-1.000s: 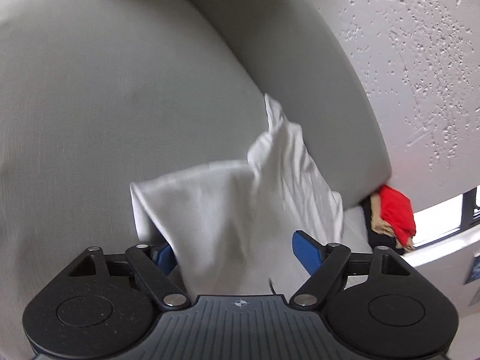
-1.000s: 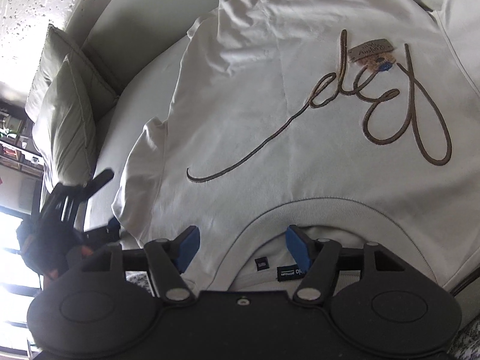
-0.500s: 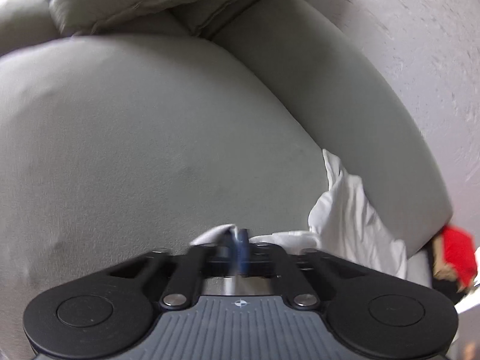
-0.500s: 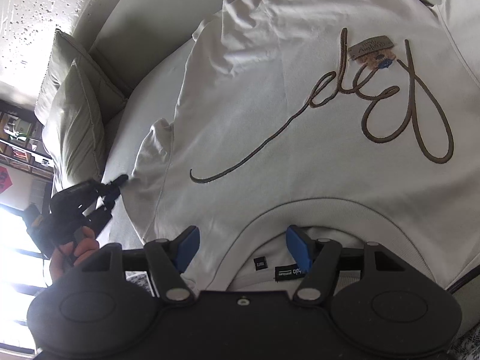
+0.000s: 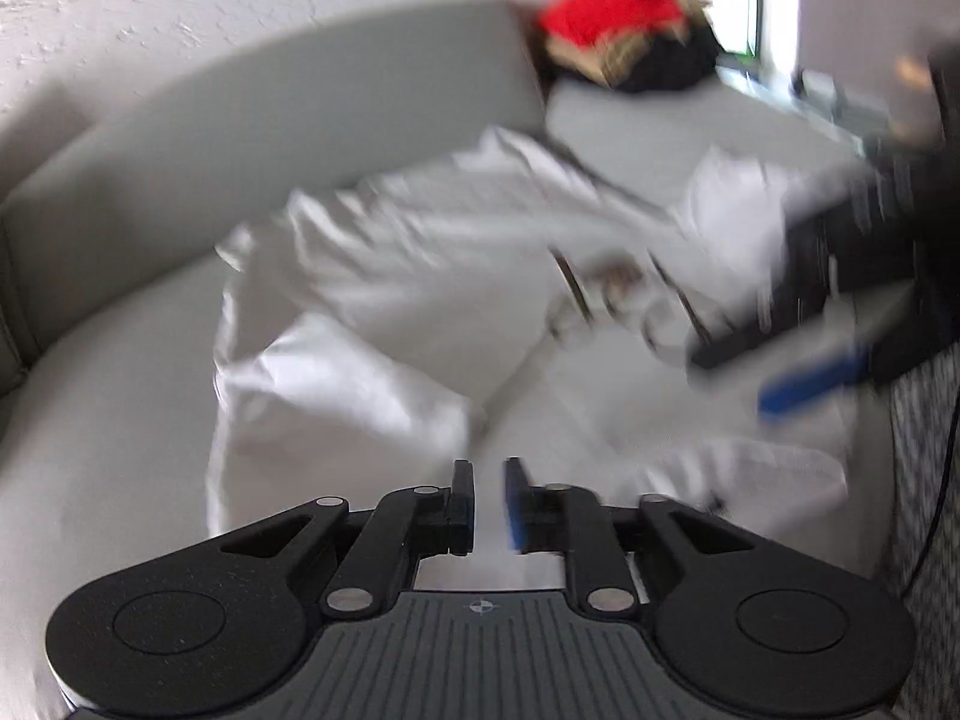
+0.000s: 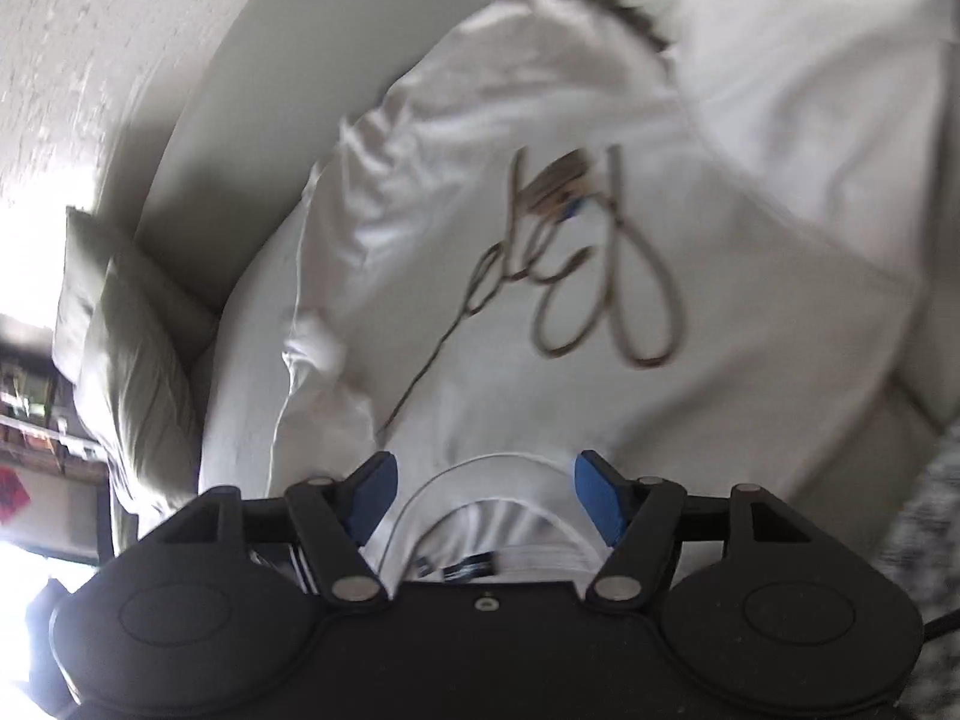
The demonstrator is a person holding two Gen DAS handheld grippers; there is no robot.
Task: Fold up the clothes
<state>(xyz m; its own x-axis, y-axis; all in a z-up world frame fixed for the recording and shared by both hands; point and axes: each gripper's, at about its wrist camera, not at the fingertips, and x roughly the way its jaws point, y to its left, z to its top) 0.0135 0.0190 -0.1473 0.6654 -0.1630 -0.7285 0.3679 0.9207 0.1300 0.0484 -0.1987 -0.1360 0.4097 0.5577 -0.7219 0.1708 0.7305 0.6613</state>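
Note:
A white sweatshirt (image 6: 600, 324) with brown script lettering (image 6: 576, 276) lies front up on a grey couch; its left sleeve (image 5: 360, 384) is folded in over the body. My left gripper (image 5: 487, 501) is nearly shut with a narrow gap and holds nothing, just above the sweatshirt's near edge. My right gripper (image 6: 483, 495) is open, jaws either side of the collar (image 6: 480, 480). It also shows in the blurred left wrist view (image 5: 840, 330), at the right.
The grey couch backrest (image 5: 270, 108) curves behind the sweatshirt. A pile of red, tan and black clothes (image 5: 624, 30) lies at its far end by a window. Two grey cushions (image 6: 120, 336) stand at the other end. A textured white wall (image 6: 90, 60) is behind.
My left gripper shut on the sleeve, carried it in over the body, let it go and swung to face the sweatshirt. My right gripper stayed open over the collar and drew back a little.

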